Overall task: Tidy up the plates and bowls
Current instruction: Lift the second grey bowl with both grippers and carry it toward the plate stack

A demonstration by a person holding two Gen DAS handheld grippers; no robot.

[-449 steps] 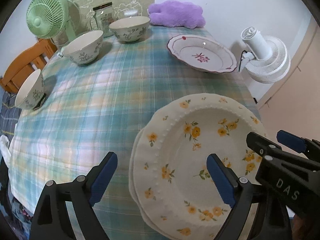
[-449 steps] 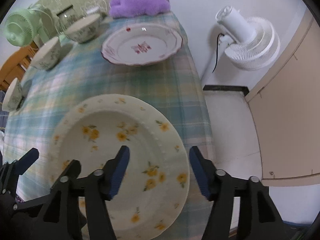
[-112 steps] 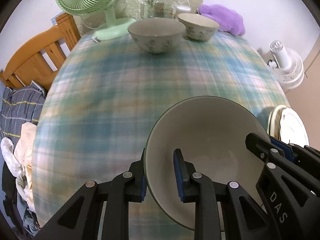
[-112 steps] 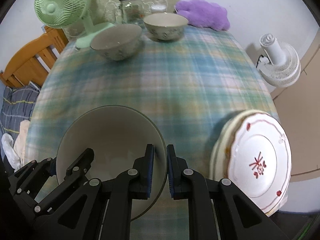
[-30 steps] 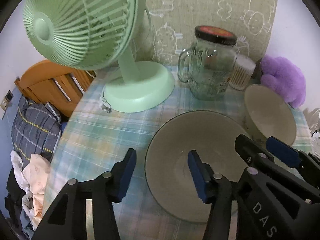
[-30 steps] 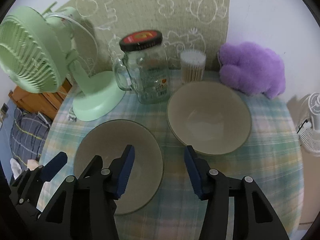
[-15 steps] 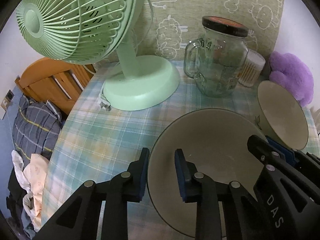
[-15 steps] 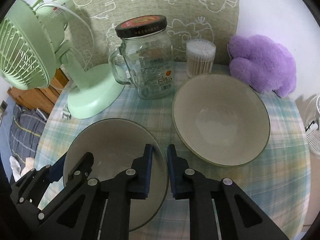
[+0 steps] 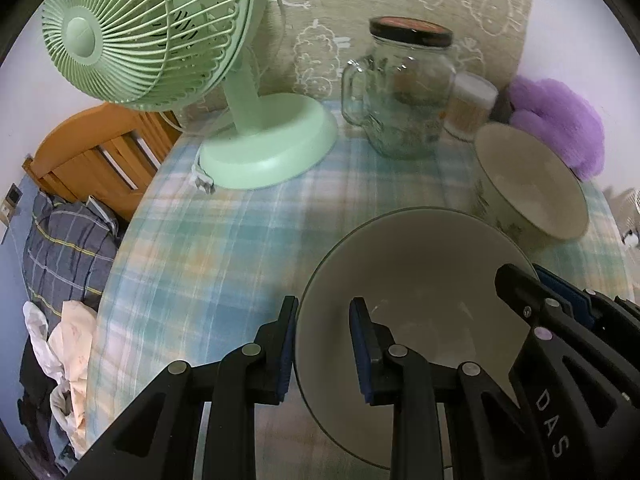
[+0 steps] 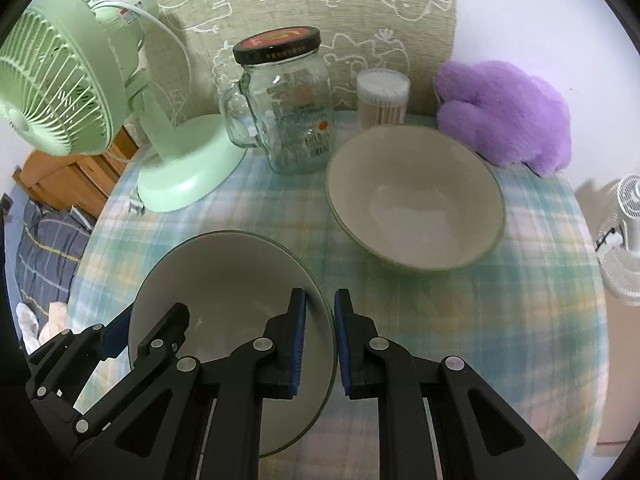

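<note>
A second ago apart, our left hand-held gripper (image 9: 322,346) and right hand-held gripper (image 10: 320,334) now clamp opposite rims of the near bowl (image 10: 224,280) on the plaid desk (image 10: 500,320), beside a second bowl (image 10: 416,200) and green fan (image 9: 160,40).

My own arms cover the near bowl's (image 9: 416,276) lower rim at the bottom of the left view — whether its base touches the plaid tablecloth (image 9: 224,248) I cannot tell. The far bowl's (image 9: 532,184) painted side is too blurred to read. The glass jar's (image 10: 288,116) label print is too small. At upper left of the right view the green fan (image 10: 52,76) is cut by the frame edge — the white fan (image 10: 624,232) likewise at far right.
</note>
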